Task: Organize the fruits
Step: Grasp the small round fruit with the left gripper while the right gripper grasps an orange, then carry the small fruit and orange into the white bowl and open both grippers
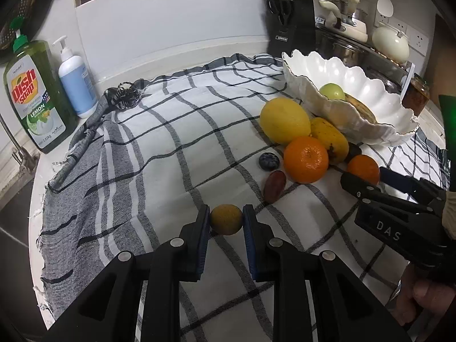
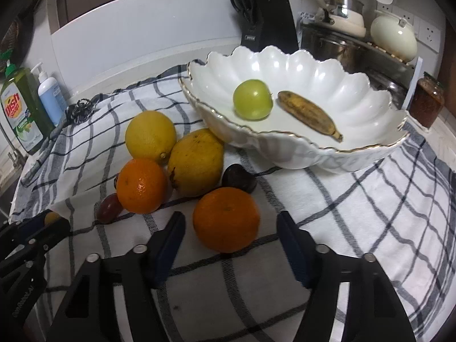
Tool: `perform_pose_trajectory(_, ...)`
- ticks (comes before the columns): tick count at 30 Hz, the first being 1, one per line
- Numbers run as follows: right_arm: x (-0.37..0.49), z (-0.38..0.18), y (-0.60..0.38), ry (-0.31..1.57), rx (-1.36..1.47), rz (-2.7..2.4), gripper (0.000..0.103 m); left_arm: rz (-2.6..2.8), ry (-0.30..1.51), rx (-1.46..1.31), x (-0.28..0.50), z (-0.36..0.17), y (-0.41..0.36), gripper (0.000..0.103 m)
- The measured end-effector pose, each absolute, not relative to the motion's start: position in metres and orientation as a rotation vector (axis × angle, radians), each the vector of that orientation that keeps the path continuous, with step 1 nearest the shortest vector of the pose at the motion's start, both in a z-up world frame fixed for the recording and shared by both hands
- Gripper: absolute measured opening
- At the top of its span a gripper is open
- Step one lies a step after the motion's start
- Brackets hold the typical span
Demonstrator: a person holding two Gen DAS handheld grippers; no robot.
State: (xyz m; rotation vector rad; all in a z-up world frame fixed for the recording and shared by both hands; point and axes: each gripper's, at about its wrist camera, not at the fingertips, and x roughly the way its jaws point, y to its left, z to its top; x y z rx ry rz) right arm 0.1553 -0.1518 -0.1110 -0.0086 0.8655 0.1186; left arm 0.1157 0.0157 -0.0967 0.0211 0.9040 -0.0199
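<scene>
Two slip risks: small round yellow-brown fruit [image 1: 226,219] squirting from closed left gripper [image 1: 226,220] pads low centre; round orange tangerine [image 2: 226,219] rolling cloth-wise, nudged between wide-open right gripper [image 2: 230,223] jaws.

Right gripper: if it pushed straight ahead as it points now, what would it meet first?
The right gripper would first meet the round orange tangerine already sitting between its open fingers. The scalloped white ceramic bowl lies beyond, though depth is unclear.

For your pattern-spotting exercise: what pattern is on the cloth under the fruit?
The cloth is white with a dark grey-black check; the left wrist view shows it best.
</scene>
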Motion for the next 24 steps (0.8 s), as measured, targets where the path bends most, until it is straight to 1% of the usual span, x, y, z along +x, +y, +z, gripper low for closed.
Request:
perform_pose_trajectory(1, 0.156, -0.113, -0.151, 0.871, -0.009, 0.120, 0.055, -0.019, 0.905, 0.020, 0.117, -0.097, 0.016, 0.024)
perform_pose_trajectory(3, 0.158, -0.116, -0.150, 0.884, -0.005, 0.125, 0.048, -0.018, 0.905, 0.018, 0.118, -0.097, 0.017, 0.024)
perform_pose_trajectory(12, 0.151, -0.112, -0.150, 0.871, 0.000, 0.129, 0.045, -0.016, 0.894, 0.009, 0.118, -0.091, 0.017, 0.024)
perform_pose_trajectory(24, 0.129, -0.068, -0.176, 0.785, 0.030, 0.115, 0.045, -0.069, 0.835, 0.026, 0.122, -0.060, -0.010, 0.024)
